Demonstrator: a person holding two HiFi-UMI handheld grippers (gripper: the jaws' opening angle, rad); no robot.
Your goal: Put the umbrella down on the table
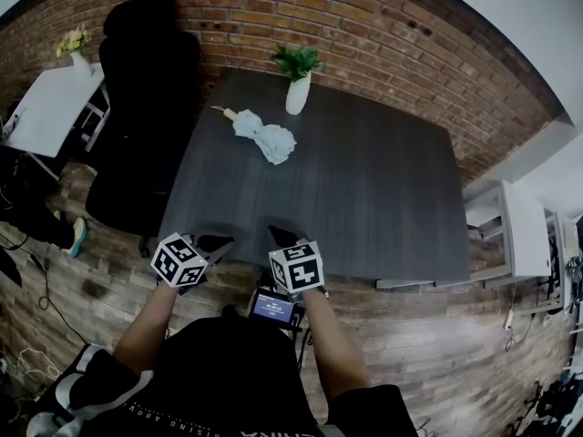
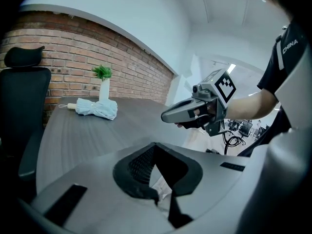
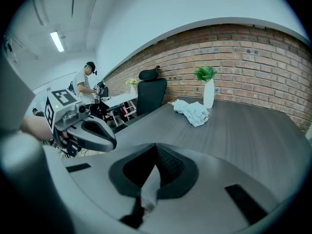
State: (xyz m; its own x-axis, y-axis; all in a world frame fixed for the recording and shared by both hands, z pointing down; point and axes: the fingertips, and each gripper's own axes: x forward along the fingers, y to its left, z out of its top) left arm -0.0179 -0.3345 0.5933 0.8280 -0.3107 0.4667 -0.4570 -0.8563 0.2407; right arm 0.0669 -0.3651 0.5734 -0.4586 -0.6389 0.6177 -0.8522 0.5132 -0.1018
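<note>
a red brick wall (image 1: pixel 383 35) runs behind a wide dark grey desk (image 1: pixel 364 189), which stands on a wooden plank floor (image 1: pixel 437 335). at the desk's far left corner is a black high-backed office chair (image 1: pixel 146 89), and beyond that a small white table (image 1: pixel 46 107) with a pot of yellow flowers (image 1: pixel 75 44). in the right gripper view a person in a cap (image 3: pixel 87 82) stands far back beside more furniture.

the umbrella (image 1: pixel 264 137) already lies on the desk, in its far left part. it is folded, a pale blue bundle of crumpled cloth with a light wooden handle pointing toward the desk's far left corner. near it, closer to the wall, a white vase (image 1: pixel 297 98) with a green plant stands upright; the two are near each other but apart.

both tongs are held at the near edge of the desk, well apart from the umbrella and close beside one another. the left tongs (image 1: pixel 223 242) have their jaws brought together to a tip with nothing between them. the right tongs (image 1: pixel 273 233) are likewise fully closed and empty. below them, at the wearer's waist, a small screen (image 1: pixel 275 308) glows blue.
</note>
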